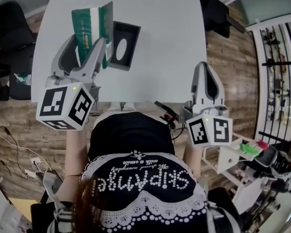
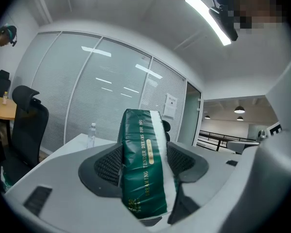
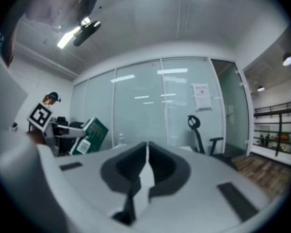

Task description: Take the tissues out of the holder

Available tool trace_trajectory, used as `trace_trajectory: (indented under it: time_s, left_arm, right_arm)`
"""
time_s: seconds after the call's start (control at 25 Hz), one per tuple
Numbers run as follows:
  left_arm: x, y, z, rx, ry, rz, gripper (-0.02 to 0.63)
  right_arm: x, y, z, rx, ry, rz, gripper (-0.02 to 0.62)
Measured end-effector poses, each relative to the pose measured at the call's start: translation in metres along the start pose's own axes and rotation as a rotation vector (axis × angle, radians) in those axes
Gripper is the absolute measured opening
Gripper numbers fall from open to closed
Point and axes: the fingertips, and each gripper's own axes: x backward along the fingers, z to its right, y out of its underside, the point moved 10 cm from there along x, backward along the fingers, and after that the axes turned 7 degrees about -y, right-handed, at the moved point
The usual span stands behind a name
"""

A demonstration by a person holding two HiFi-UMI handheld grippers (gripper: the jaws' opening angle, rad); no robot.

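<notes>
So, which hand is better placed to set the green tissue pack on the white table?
Left. The left tool clamps the green plastic tissue pack; the right tool is shut, empty.

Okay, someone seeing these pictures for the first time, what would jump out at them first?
The green tissue pack, clamped between the left gripper's jaws and held above the white table. Just beside it on the table lies the dark holder, its oval opening showing. The right gripper is shut and empty by the table's near edge.

The left hand-held gripper (image 1: 88,45) clamps the tissue pack (image 1: 91,21), and the right hand-held gripper (image 1: 206,69) points level, jaws together.
</notes>
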Motion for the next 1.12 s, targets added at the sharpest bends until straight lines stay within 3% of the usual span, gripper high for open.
trace_trajectory:
  time_s: [0.6, 1.12]
  left_arm:
    - [0.042, -0.011, -0.002, -0.003, -0.035, 0.086, 0.310]
    - [0.072, 0.000, -0.004, -0.018, -0.048, 0.066, 0.310]
  right_arm:
    - [0.018, -0.010, -0.009, 0.011, -0.005, 0.033, 0.037]
    - [0.033, -0.006, -0.010, -0.004, 0.002, 0.018, 0.037]
